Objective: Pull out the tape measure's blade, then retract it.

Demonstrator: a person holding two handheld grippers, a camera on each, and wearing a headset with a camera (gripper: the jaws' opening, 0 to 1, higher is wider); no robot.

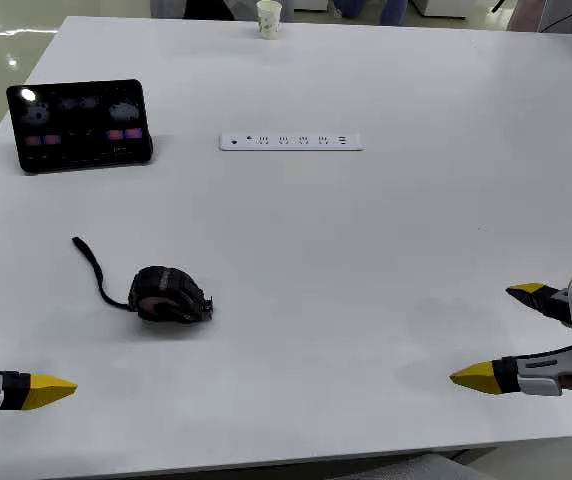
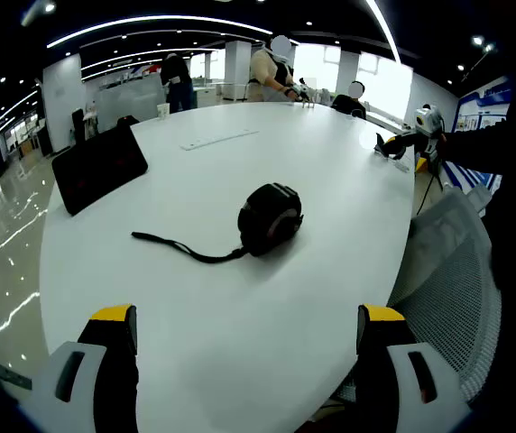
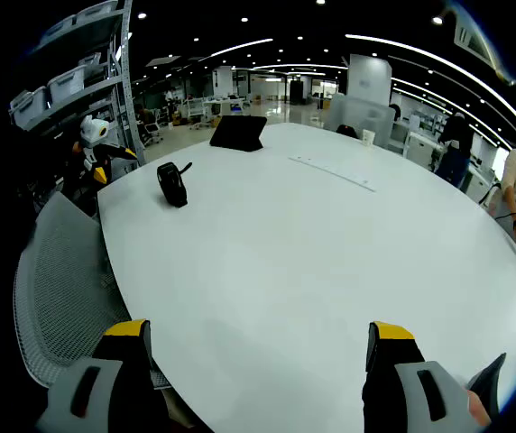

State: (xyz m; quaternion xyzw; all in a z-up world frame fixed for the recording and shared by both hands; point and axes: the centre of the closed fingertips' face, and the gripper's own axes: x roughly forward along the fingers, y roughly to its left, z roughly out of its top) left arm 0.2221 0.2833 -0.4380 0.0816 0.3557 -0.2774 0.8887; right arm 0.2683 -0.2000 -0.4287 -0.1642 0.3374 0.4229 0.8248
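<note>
Tape measure (image 1: 171, 295) sits on the white tabletop (image 1: 386, 240), toward its left and close to the person's edge. It is a dark rounded case that seems to stand on its base, with a black wrist strap (image 1: 91, 265) trailing off to the left. Left gripper (image 1: 16, 348) hovers near it at the near-left edge, fingers spread wide and holding nothing. Right gripper (image 1: 486, 335) is well apart at the near-right, fingers likewise wide and empty.

Case looks compact and fairly dense, hard-shelled with what may be rubbery ribbing, so it should take a firm squeeze across its flat sides without slipping or giving. Strap is limp and no use as a hold (it would only let the case swing). Blade is likely thin sprung steel: stiff over a short pull, apt to buckle if drawn long, and quick to snap back, so the return wants easing. Small nub at the case's right end is probably the blade hook, though it is too small to be sure. One gripper should pin the case while the other pinches that tip
</note>
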